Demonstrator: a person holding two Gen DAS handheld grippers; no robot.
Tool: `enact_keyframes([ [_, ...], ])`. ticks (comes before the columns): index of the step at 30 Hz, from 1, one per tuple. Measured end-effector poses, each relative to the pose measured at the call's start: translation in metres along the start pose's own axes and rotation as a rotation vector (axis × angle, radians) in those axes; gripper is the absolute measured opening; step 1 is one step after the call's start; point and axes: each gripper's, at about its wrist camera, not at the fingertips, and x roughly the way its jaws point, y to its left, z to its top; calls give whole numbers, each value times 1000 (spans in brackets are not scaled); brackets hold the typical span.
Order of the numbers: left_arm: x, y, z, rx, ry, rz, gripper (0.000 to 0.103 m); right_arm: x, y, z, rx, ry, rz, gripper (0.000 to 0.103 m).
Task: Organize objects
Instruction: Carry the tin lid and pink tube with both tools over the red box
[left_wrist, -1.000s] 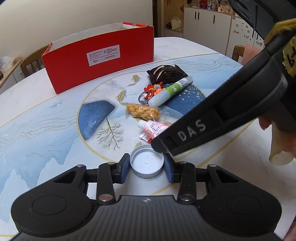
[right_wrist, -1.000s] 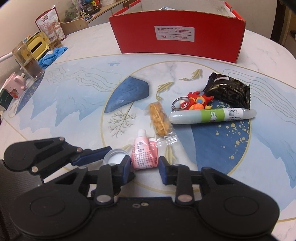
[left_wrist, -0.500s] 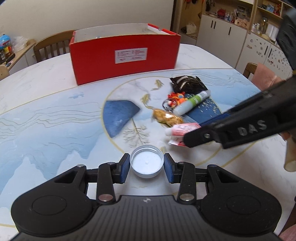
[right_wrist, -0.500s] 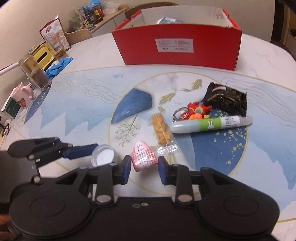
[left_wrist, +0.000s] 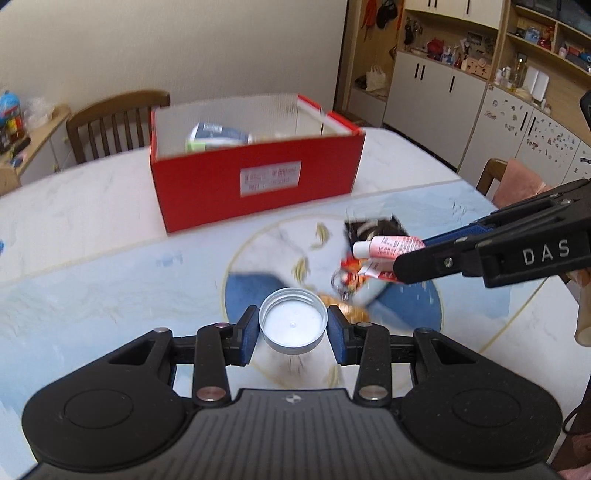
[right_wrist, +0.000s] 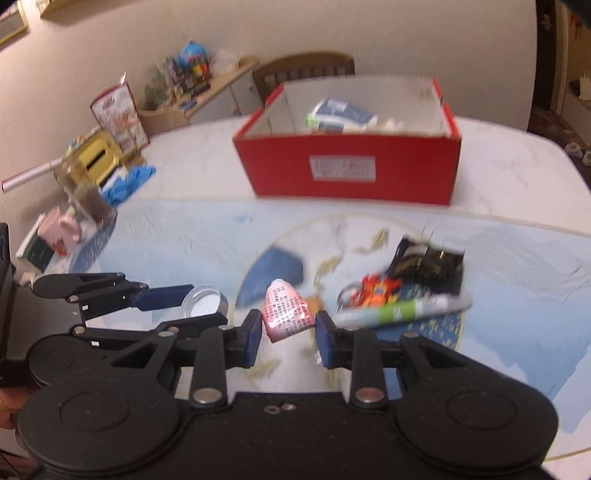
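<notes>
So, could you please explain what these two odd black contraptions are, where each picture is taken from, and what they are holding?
There is no robot here: a person holds a pair of hand-held tongs in each hand, and each carries a wide-angle camera looking forward along its two fingers.

One picture comes from the left tongs, closed on a round metal lid with a white inside. The other comes from the right tongs, closed on a small pink tube. Each pair also shows in the other's picture, at the side.

Both items are held above the table. On it lie a dark snack packet, a red and orange keyring toy and a long green and white tube. Farther back stands an open red box with a few things already inside, probably where these items are headed.
</notes>
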Motion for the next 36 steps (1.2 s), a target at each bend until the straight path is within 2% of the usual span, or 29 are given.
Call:
enact_keyframes([
  [9,-2,11,60,77,-81,-7,38,-18,-17,50,19,-119,-48,30],
  [15,5,24,95,121,-103,-5,38,-19,-25,82,21,-177,-83,30],
  [26,34,48,153,180,-122,-11,38,4,-31,131,29,-211,-99,30],
  [36,78,81,194,154,-91,-21,38,42,-28,161,0,-187,-136,30],
])
